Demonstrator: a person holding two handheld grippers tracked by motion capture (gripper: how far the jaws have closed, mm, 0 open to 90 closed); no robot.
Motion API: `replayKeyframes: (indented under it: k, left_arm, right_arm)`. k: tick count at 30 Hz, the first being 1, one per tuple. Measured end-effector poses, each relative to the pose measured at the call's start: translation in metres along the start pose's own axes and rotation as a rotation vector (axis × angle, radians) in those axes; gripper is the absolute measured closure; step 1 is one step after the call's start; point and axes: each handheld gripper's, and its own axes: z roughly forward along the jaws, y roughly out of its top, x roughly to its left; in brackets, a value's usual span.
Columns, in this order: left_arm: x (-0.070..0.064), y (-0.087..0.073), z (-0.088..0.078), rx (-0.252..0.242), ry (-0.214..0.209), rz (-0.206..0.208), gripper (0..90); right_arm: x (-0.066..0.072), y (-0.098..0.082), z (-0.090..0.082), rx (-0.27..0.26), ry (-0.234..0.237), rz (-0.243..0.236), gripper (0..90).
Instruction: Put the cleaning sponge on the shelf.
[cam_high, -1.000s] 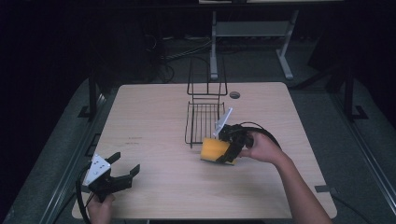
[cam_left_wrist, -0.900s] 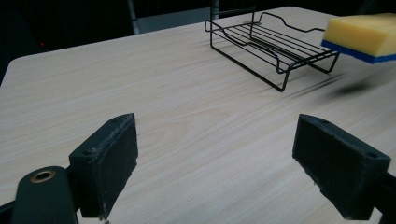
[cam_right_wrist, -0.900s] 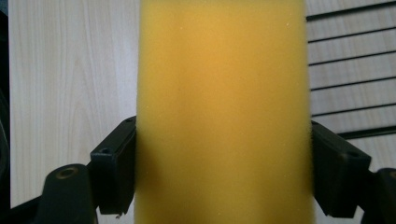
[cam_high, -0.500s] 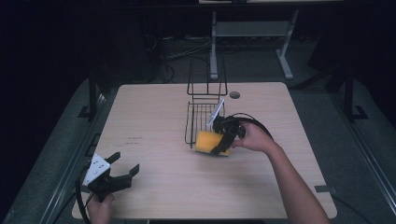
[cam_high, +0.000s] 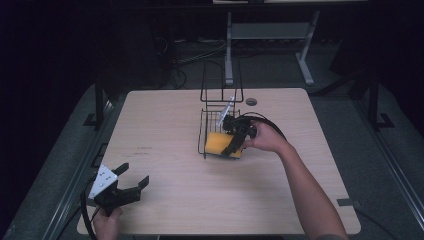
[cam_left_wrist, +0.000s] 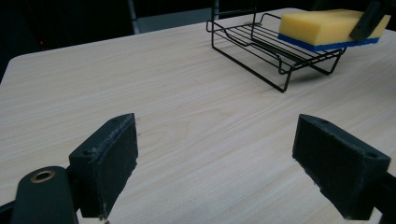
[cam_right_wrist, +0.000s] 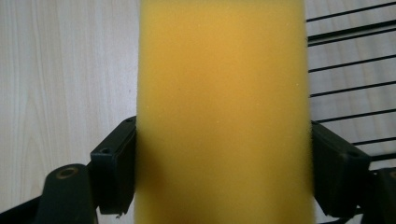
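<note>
A yellow sponge (cam_high: 220, 143) with a blue underside (cam_left_wrist: 327, 45) is held over the near edge of a black wire rack (cam_high: 215, 122) at the table's middle. My right gripper (cam_high: 234, 142) is shut on the sponge (cam_right_wrist: 223, 112), one jaw on each long side. The rack's wires (cam_right_wrist: 348, 84) show to the right of the sponge. My left gripper (cam_high: 131, 186) sits open near the table's front left corner, with only bare wood between its jaws. From the left gripper (cam_left_wrist: 215, 172) view, the rack (cam_left_wrist: 266, 44) and sponge lie far ahead to the right.
The rack has a tall wire back (cam_high: 221, 90) on its far side. A small round grommet (cam_high: 251, 101) sits in the wooden table (cam_high: 165, 125) behind the rack. A grey metal stand (cam_high: 270, 35) is on the floor beyond the table.
My right gripper has carried the sponge left and away, from the table beside the rack to over the rack's near edge. The left gripper has stayed put.
</note>
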Motion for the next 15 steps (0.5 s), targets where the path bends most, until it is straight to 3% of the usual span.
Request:
replayKeyframes:
  k: [4,8,15]
  left_arm:
    - [0.0,0.0,0.0,-0.002,-0.001,-0.003,13.4]
    - [0.0,0.0,0.001,-0.001,-0.002,0.0,13.4]
    - [0.0,0.0,0.0,-0.002,-0.001,-0.001,13.4]
  right_arm:
    - [-0.008,0.002,-0.001,-0.022,0.01,0.012,21.7]
    - [-0.014,0.003,0.002,0.004,-0.001,0.015,21.7]
    - [-0.022,0.011,0.004,-0.007,0.008,0.013,21.7]
